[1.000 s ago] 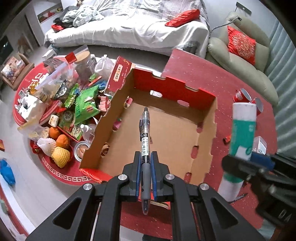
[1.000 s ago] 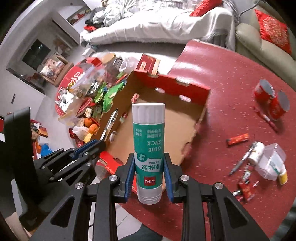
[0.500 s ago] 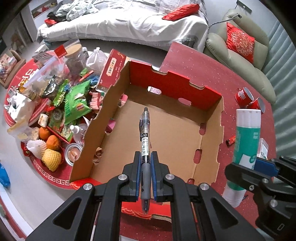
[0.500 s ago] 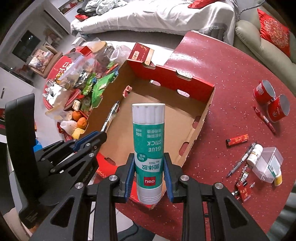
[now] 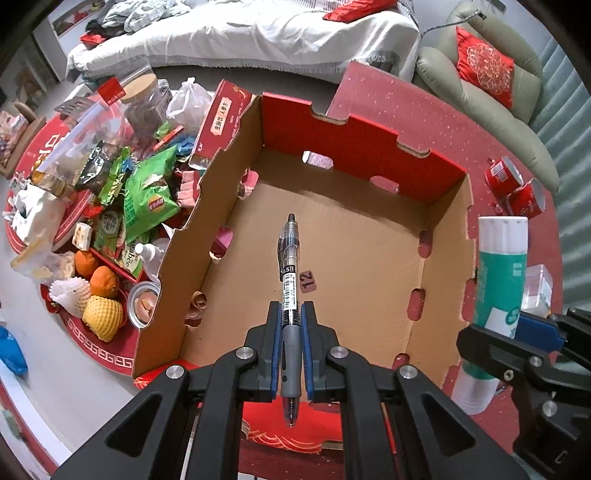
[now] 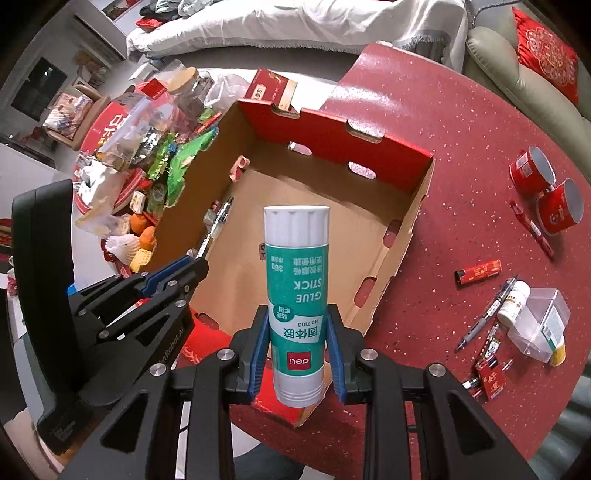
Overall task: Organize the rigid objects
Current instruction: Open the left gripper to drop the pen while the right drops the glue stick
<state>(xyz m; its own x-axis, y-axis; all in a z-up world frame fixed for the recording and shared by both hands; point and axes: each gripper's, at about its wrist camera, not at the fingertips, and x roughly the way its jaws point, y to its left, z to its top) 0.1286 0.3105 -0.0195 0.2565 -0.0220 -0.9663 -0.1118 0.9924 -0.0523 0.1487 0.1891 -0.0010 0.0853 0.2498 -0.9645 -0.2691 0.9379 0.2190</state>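
so the left claw [image 5: 291, 343] is pinching a pen [image 5: 289, 280] and the right claw [image 6: 298, 349] is clamped on a glue stick [image 6: 297, 295], both hanging over an open cardboard box [image 6: 397, 236] on a speckled red table [image 6: 443, 147]. right of the right claw: red cups [image 6: 546, 195], pens, a clear container [image 6: 539, 325]. left of the left claw, snacks and oranges [image 5: 98, 275] cover the floor; beyond the box, a bed [image 5: 258, 33] and armchair [image 5: 491, 92].

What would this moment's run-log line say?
left gripper: shut on pen | right gripper: shut on glue stick | both above open cardboard box | box interior: no objects visible
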